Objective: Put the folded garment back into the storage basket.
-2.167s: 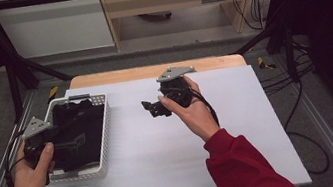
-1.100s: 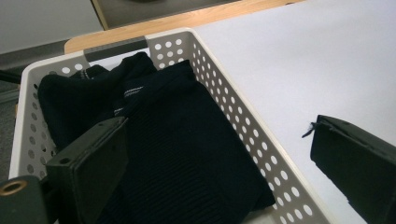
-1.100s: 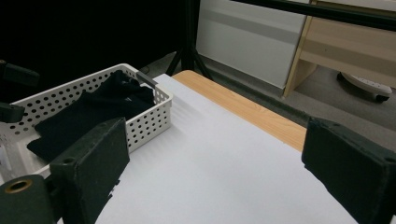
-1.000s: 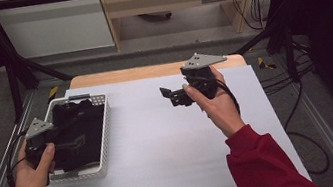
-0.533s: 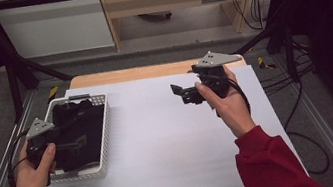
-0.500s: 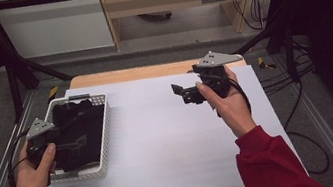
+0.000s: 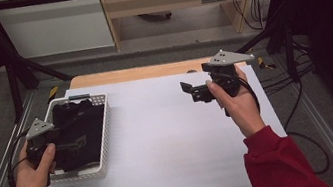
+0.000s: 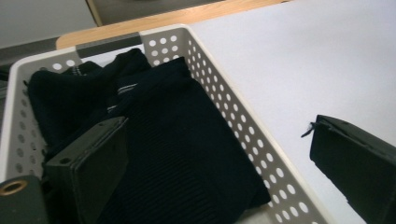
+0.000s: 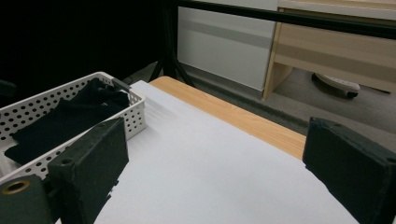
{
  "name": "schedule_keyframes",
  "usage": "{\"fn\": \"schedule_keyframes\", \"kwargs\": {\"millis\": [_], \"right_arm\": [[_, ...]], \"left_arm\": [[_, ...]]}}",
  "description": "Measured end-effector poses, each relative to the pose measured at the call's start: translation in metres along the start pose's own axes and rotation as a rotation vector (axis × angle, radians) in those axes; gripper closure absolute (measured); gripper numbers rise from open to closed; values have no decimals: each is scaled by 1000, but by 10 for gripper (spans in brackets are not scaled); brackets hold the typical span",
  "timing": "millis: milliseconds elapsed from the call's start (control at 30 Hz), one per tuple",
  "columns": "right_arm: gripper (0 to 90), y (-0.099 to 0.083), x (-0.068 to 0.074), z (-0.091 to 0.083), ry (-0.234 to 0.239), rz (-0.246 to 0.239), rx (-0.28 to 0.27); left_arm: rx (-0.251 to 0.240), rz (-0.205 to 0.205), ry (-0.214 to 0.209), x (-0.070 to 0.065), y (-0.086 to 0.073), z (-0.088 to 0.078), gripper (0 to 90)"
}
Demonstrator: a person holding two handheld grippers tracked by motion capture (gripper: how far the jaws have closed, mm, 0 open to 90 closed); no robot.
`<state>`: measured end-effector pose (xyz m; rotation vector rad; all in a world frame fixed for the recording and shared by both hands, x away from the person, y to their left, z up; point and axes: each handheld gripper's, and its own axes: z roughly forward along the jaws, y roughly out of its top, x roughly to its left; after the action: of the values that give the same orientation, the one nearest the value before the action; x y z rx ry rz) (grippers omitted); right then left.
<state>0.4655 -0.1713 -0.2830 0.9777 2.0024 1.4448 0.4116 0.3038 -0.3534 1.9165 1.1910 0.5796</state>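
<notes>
Filling the left of the high view, your white perforated basket [image 7: 102, 129] holds folded black clothing [image 7: 76, 130]. Your left gripper [image 7: 64, 146] hangs over it, released, jaws straddling the basket's wall; your right gripper [image 7: 194, 91], upper right, gapes empty.

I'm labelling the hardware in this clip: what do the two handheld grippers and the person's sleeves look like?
Both the left gripper and the right gripper are black, each topped by a grey three-cornered plate and trailing a black cable. Their jaws are blocky black pads; a brass-coloured ring sits near the base. The sleeves are dark red.
</notes>
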Motion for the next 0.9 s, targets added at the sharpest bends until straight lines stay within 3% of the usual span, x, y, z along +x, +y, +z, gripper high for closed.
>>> {"fn": "schedule_keyframes", "kwargs": {"millis": [900], "right_arm": [[64, -28, -33, -31, -89, 51, -25]], "left_arm": [[10, -1, -6, 0, -2, 3, 48]]}}
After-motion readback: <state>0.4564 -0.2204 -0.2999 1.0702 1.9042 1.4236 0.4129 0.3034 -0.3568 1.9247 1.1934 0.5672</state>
